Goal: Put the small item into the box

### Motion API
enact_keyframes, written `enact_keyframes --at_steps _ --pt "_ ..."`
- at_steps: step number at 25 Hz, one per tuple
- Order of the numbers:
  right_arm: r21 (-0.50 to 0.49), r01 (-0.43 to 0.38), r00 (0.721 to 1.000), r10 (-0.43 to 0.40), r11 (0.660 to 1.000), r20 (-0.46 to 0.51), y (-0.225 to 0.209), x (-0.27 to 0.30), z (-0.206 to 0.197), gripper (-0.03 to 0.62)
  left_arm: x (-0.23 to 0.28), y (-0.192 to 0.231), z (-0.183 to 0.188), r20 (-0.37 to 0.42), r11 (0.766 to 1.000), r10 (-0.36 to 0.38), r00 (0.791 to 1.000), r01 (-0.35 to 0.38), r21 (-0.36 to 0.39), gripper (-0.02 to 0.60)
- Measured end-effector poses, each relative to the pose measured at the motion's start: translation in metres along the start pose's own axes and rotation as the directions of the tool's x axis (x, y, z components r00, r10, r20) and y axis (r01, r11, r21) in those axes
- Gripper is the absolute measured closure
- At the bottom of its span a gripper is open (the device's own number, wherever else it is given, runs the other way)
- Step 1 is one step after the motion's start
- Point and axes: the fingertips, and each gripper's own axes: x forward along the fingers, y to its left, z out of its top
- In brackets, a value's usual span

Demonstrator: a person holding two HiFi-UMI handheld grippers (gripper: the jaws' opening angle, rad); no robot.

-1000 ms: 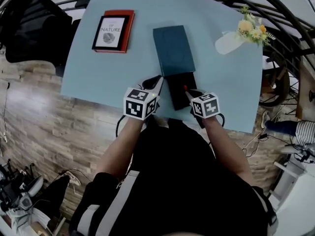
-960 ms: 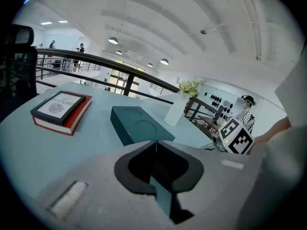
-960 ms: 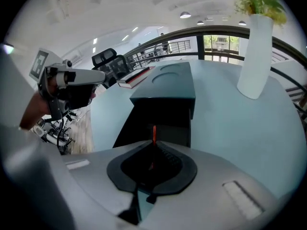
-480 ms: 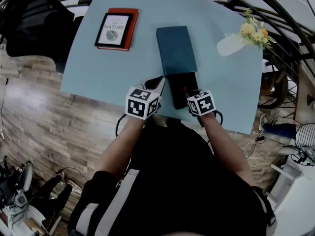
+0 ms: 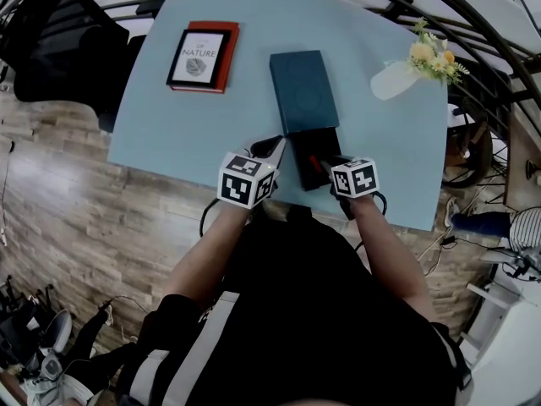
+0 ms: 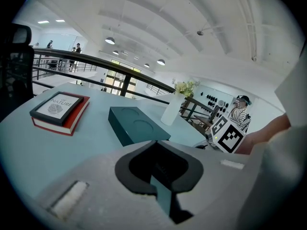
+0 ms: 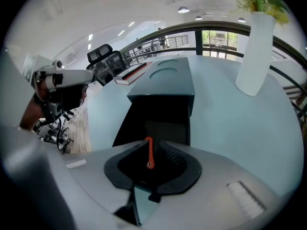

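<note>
Small item: thin red piece (image 7: 149,153), pinched upright in the jaws of the right gripper (image 7: 151,163), over the near, open end of the box (image 5: 303,91).
Box: teal lid covers its far part; black tray (image 5: 311,157) lies open at the near end; rests on the desk (image 5: 169,125).
Left gripper (image 6: 157,170): jaws pressed together on nothing, just beside the box's near left corner.
Book (image 5: 201,55): left of the box, well apart.
Vase (image 5: 393,74): right of the box, holding flowers.
</note>
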Motion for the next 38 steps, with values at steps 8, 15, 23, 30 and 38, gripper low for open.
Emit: enact_keyframes --at_steps 8,15,23,30,38 --pt "0.090 -0.003 0.978 -0.015 0.996 0.209 -0.009 -0.046 0.014 0.554 -0.016 0.005 0.015 0.036 0.999 -0.022 0.999 0.020 0.039 0.574" --pt "0.106 0.029 0.928 -0.066 0.994 0.367 -0.014 -0.087 0.042 0.591 -0.035 0.008 0.048 0.080 0.987 -0.018 0.997 0.005 0.158 0.574" --pt "-0.058 0.057 0.868 -0.021 0.997 0.497 -0.011 -0.144 0.083 0.594 -0.063 0.003 0.111 0.203 0.977 0.094 0.975 -0.130 0.172 0.574" --pt "-0.085 0.018 0.751 0.042 0.996 0.659 -0.014 -0.208 0.121 0.594 -0.064 -0.025 0.131 0.231 0.954 0.149 0.961 -0.201 0.221 0.575" --pt "-0.120 0.033 0.607 0.075 0.992 0.791 -0.007 -0.274 0.156 0.594 -0.077 -0.042 0.170 0.320 0.944 0.171 0.932 -0.248 0.218 0.574"
